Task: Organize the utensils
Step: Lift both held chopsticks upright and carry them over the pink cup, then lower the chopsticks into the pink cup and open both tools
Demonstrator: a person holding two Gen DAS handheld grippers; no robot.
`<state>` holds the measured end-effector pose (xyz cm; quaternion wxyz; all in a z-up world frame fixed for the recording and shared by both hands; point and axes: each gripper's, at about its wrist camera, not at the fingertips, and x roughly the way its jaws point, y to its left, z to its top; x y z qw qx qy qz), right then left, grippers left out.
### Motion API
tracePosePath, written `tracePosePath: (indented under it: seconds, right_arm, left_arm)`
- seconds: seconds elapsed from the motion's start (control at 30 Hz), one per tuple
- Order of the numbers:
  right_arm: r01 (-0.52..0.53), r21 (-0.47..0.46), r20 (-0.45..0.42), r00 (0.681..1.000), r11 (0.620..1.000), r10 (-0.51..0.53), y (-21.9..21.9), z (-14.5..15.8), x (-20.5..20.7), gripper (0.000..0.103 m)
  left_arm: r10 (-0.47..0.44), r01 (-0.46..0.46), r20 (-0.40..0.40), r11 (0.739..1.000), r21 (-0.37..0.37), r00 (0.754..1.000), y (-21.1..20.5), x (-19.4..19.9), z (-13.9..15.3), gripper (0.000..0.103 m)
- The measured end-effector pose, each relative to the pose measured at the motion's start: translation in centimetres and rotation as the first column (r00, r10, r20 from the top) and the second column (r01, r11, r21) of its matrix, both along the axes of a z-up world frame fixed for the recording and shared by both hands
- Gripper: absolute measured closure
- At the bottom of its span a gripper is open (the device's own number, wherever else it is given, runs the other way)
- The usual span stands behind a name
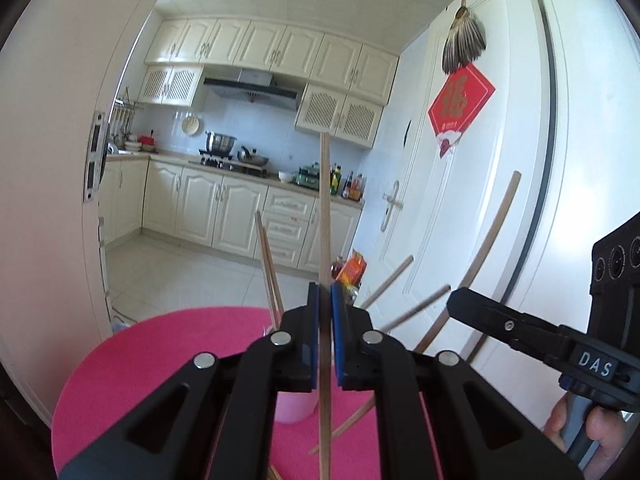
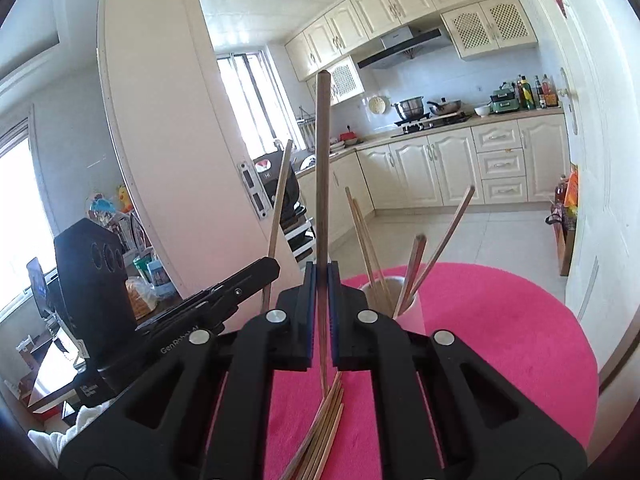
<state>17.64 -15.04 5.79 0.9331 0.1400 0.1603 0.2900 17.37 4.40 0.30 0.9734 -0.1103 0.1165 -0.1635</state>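
Both grippers, left (image 1: 325, 300) and right (image 2: 321, 280), are clamped on one upright chopstick (image 1: 325, 208) each, apparently to drop them into the pink cup (image 2: 408, 312) with the others.

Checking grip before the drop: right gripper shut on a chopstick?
Shut: right gripper pads pinch one upright chopstick.
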Motion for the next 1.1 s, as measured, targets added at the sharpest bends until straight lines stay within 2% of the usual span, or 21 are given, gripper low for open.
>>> tracePosePath:
  seconds: [0.2,0.4,0.7,1.03,1.07,1.1]
  right_arm:
    - [0.076,-0.004,0.105,0.992,0.997,-0.076,-1.1,2.1,1.7,0.097]
    - [0.095,-0.017,0.127,0.988,0.995,-0.092,-0.8,1.6,3.8,0.097]
    - [0.094,-0.042,0.109,0.990,0.995,-0.089,-0.2,-0.3,6.1,0.097]
    - [0.077,-0.057,0.057,0.996,0.995,-0.074,0.8,-2.0,7.1,0.097]
    - [0.078,-0.059,0.053,0.996,0.995,-0.075,0.8,-2.1,7.2,0.097]
    - [0.079,-0.059,0.048,0.996,0.995,-0.076,0.9,-2.2,7.2,0.097]
  left_arm:
    - [0.077,-0.066,0.186,0.996,-0.063,0.979,-0.7,2.3,1.1,0.097]
    - [0.158,-0.149,0.239,0.987,-0.055,0.958,-2.0,5.6,0.7,0.096]
    - [0.209,-0.201,0.238,0.978,-0.057,0.949,-2.2,9.3,-0.7,0.097]
    - [0.168,-0.168,0.150,0.986,-0.015,0.974,-2.2,10.3,-2.4,0.096]
    - [0.160,-0.160,0.135,0.987,-0.014,0.978,-2.1,10.3,-2.3,0.095]
    - [0.156,-0.156,0.120,0.988,-0.011,0.980,-2.0,10.4,-2.3,0.090]
